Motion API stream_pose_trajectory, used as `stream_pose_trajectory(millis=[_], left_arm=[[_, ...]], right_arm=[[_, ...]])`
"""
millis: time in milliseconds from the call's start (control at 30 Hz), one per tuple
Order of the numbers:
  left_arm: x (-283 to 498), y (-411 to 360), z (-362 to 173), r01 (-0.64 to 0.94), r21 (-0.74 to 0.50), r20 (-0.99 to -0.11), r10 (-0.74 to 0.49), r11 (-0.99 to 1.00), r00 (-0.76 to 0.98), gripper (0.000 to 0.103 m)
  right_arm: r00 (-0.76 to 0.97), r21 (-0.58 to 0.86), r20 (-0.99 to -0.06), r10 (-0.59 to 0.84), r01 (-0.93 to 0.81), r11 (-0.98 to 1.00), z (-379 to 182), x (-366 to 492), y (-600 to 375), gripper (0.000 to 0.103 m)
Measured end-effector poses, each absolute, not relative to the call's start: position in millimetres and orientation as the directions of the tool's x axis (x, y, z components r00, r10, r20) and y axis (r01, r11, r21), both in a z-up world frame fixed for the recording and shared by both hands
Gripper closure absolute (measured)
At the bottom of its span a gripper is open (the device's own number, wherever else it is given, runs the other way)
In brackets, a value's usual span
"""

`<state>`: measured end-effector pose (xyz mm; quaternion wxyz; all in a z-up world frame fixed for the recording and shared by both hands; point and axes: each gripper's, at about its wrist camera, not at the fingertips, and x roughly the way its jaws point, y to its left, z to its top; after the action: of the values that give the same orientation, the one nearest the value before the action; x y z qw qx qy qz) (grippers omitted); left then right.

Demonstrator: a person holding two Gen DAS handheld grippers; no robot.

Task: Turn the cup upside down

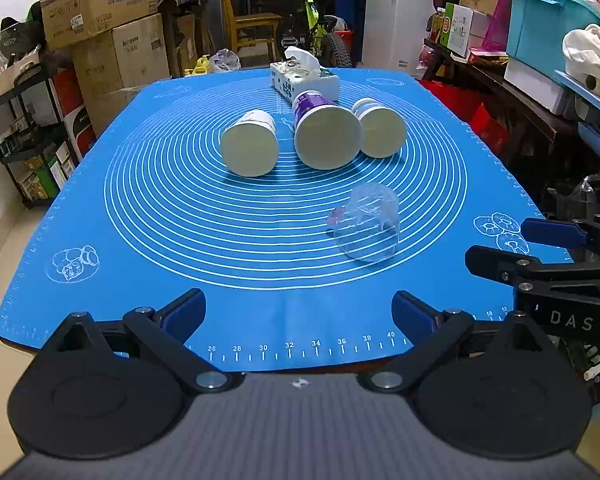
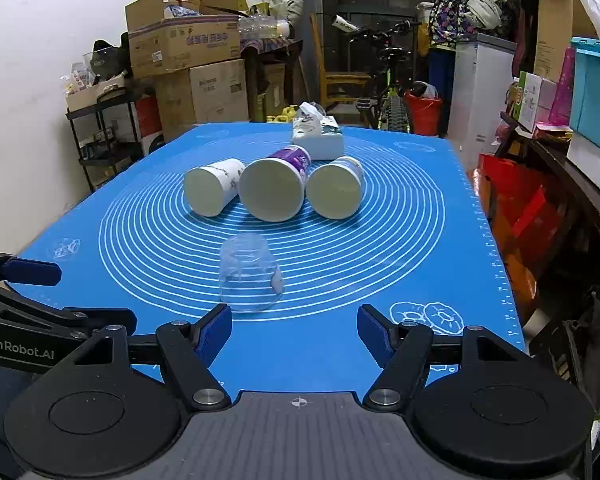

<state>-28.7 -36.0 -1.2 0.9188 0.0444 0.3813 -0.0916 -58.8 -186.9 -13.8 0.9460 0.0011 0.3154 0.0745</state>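
Left tongs (image 1: 299,314): spread wide, nothing held, kept low over the near edge of the blue silicone baking mat (image 1: 140,208) on the tabletop.
Right tongs (image 2: 295,334): spread wide and empty as well.
Clear plastic cup (image 2: 251,276): lying on its side on the mat, just ahead of the right tongs and a little left of their centre line; ahead and to the right of the left tongs.
Crush risk: thin walls are likely to buckle if squeezed hard.
Roll risk: the cup could be nudged away by one fingertip (image 2: 216,326) before both sides are met.
Collision risk: three white paper cups (image 2: 271,190), also on their sides, lie beyond it and could be knocked by an overshoot.
Misjudged rim: edges are hard to read through the transparency.
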Motion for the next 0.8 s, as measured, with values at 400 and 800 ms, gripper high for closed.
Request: stream_pose_trajectory(millis=[400,800], left_arm=[[-28.6,-36.8,-0.8,0.202,0.011,-0.71,-0.135,0.979,0.692,0.004],[-28.0,-36.9,-1.7,0.204,0.012,-0.712,-0.135,0.979,0.689,0.004]], right_arm=[[0.78,0.045,-0.611,0.139,-0.141,0.989,-16.2,-56.9,-184.6,0.028],[0.774,0.043,-0.619,0.135,-0.139,0.989,-18.0,-54.6,-185.8,0.028]])
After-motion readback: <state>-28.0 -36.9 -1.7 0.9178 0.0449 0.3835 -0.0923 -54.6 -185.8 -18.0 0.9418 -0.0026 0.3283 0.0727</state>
